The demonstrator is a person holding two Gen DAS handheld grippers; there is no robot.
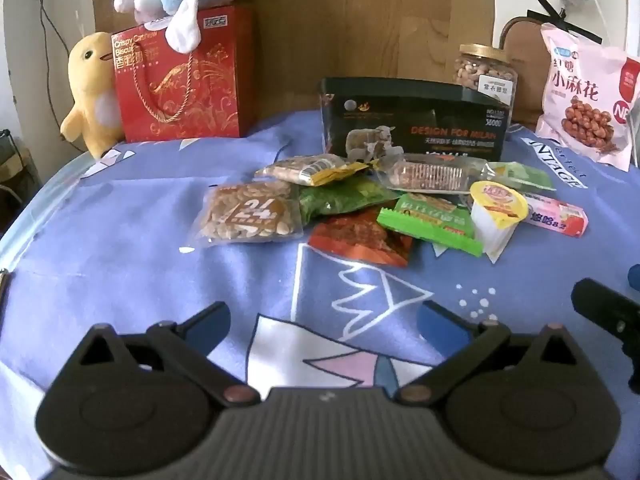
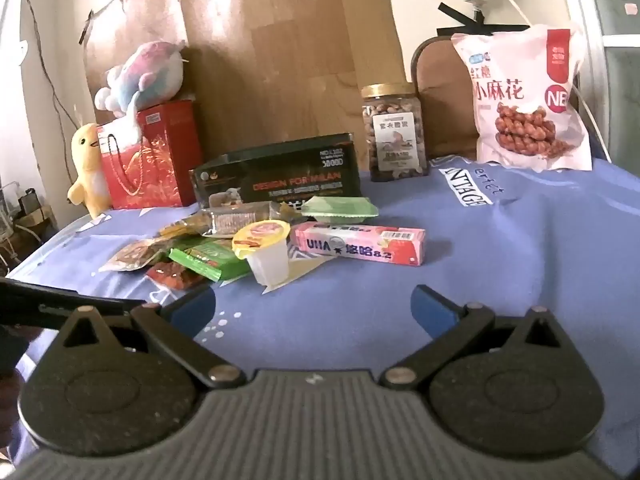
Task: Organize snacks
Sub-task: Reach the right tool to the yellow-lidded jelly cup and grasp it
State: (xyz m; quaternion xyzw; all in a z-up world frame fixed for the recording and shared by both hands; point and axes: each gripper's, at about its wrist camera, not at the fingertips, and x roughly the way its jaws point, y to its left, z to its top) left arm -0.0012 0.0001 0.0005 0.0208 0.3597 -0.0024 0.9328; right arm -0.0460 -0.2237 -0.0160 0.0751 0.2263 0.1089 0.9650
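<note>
A pile of small snacks lies on the blue cloth in front of a black open box [image 1: 416, 120]. It holds a nut packet [image 1: 248, 216], a red packet [image 1: 360, 240], a green packet [image 1: 432, 220], a jelly cup [image 1: 496, 212] and a pink candy box [image 1: 560, 216]. The right wrist view shows the jelly cup [image 2: 266, 250], the pink candy box [image 2: 360, 246] and the black box [image 2: 280, 174]. My left gripper [image 1: 324, 324] is open and empty, short of the pile. My right gripper [image 2: 314, 308] is open and empty, just before the jelly cup.
A red gift bag [image 1: 180, 76] with plush toys stands at the back left, a yellow plush duck [image 1: 90, 92] beside it. A nut jar [image 2: 394, 132] and a large pink snack bag [image 2: 524, 100] stand at the back right. A wooden board backs the table.
</note>
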